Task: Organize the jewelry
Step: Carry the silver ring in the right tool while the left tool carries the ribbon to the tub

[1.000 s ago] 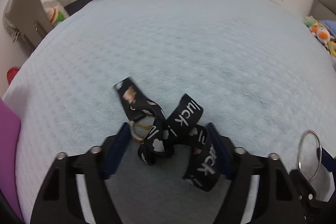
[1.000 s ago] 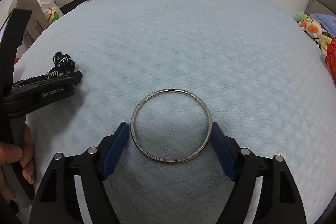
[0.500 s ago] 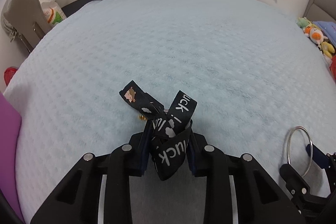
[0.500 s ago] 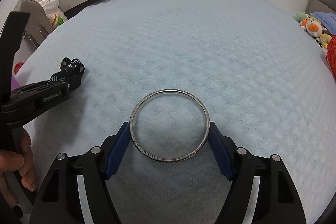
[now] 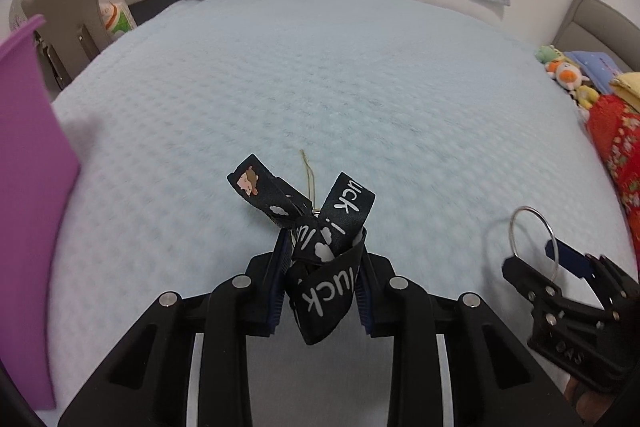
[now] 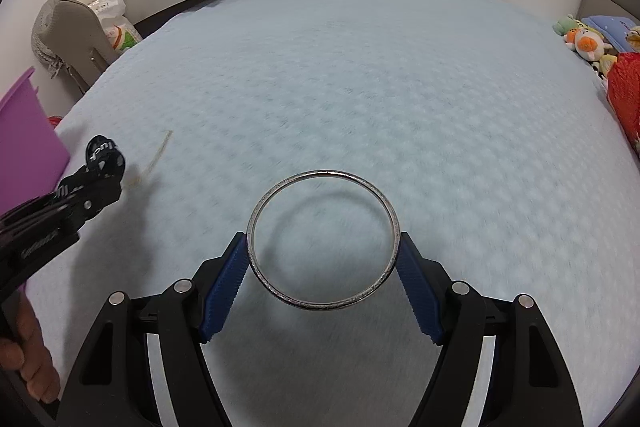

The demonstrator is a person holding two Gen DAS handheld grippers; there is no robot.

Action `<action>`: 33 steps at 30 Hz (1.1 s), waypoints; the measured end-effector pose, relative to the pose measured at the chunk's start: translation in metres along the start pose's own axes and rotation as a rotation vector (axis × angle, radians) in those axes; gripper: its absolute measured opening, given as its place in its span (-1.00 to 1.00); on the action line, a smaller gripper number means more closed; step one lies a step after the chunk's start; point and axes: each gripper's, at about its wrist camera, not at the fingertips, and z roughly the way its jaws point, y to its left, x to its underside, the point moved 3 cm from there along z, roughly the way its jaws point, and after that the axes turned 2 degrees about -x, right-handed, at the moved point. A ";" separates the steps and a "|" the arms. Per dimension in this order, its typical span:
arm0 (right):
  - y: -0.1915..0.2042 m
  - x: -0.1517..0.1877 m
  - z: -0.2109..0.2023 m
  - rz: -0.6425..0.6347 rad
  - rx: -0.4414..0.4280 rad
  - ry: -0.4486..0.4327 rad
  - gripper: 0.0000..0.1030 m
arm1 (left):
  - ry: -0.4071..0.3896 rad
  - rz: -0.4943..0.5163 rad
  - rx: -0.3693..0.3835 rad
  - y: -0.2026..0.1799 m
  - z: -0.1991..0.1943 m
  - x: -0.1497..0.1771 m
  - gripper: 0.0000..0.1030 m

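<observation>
Your left hand-held gripper (image 5: 322, 281) is closed narrow on a black printed ribbon (image 5: 320, 251). The ribbon is bunched between the blue pads (image 5: 280, 279); two loose ends stand up and forward of the fingertips, one showing a small cartoon figure, the other white lettering. A thin gold chain (image 5: 308, 173) trails from the bundle and lies on the bed (image 5: 320, 87) just ahead of it.

Your right hand-held gripper (image 6: 322, 267) holds a silver bangle (image 6: 322, 241) across its width. Each blue pad (image 6: 224, 287) presses on one outer side of the ring, so the fingers stand fairly wide apart. The bangle is raised off the bed; its shadow falls on the blanket beneath it.

In the left wrist view, the right hand-held gripper appears at the lower right with the bangle upright in it. In the right wrist view, the left hand-held gripper appears at the left edge with the ribbon at its tip.

A purple box (image 5: 28, 167) stands at the left edge of the bed, beside your left hand-held gripper. Soft toys (image 5: 564, 75) lie at the far right.
</observation>
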 end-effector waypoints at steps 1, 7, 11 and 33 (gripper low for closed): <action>0.003 0.003 -0.005 -0.001 -0.004 0.001 0.38 | -0.003 0.003 0.002 0.002 -0.005 0.002 -0.44; 0.027 0.016 -0.036 -0.019 -0.036 0.004 0.38 | -0.013 -0.027 0.025 0.017 -0.054 0.017 -0.44; 0.046 0.014 -0.061 -0.034 -0.062 -0.015 0.38 | -0.032 -0.034 0.040 0.024 -0.083 0.022 -0.45; 0.241 -0.061 -0.183 -0.271 -0.317 -0.197 0.38 | -0.269 -0.183 -0.040 0.149 -0.260 -0.017 -0.44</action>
